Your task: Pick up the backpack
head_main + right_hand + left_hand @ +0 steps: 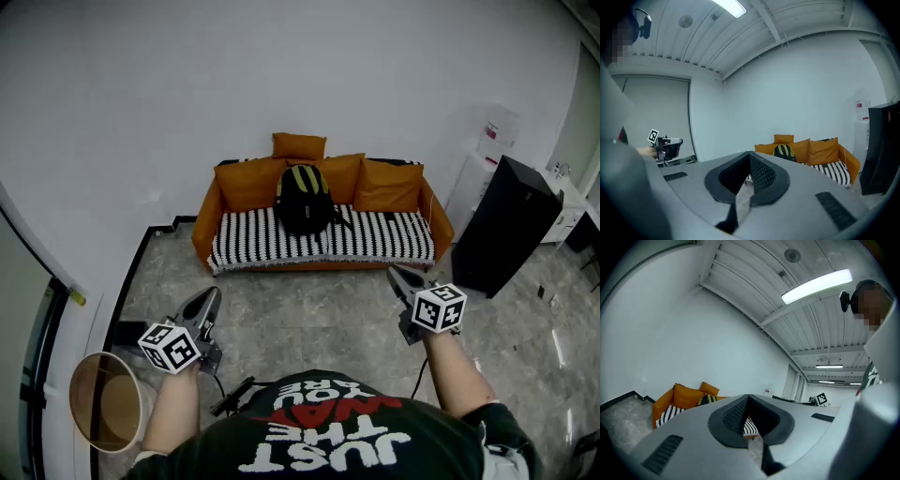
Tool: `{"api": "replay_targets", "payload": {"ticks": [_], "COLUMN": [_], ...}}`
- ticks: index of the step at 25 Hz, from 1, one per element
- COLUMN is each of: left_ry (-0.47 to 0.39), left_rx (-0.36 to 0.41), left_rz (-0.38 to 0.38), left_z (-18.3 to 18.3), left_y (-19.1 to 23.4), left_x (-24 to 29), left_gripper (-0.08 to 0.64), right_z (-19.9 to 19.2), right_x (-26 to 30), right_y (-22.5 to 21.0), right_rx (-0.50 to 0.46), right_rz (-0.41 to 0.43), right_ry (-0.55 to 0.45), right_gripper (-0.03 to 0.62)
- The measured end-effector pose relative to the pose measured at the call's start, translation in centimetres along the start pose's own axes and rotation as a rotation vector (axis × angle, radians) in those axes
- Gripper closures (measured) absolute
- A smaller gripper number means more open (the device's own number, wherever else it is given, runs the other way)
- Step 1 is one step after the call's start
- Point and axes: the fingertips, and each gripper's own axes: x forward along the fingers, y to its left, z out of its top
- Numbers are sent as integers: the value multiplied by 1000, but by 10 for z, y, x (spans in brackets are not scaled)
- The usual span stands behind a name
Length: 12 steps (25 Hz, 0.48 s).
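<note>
Biggest risk imo: the backpack (305, 199) is soft and leans upright on the cushions (251, 184) at the back of the sofa (204, 230). A pinch on loose fabric instead of a handle could slip, or the bag could flop fwd off the seat. A strap (343, 219) trails to its right and could snag. Can't rly make out a top handle from this far, so aiming is a guess.

Both sets of fingers are pressed together at the tips w/ nothing in them, so they'd only shove the bag unless spread. Left gripper (208, 302) and right gripper (401, 279) hang over the floor (309, 300), well apart from the sofa, bag roughly between and beyond them.
</note>
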Motion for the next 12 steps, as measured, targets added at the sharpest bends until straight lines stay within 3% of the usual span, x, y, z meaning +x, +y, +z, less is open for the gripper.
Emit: {"api": "replay_targets", "payload": {"ticks": [12], "left_ry": [8], "left_rx": [1], "left_rz": [-19], "left_z": [-1], "left_y": [-4], "left_x": [16], "left_gripper": [549], "right_z": [6], "right_x": [12], "right_y": [-8], "right_rx": [-2], "right_rz": [10], "right_ry": [11], "right_gripper": [568]}}
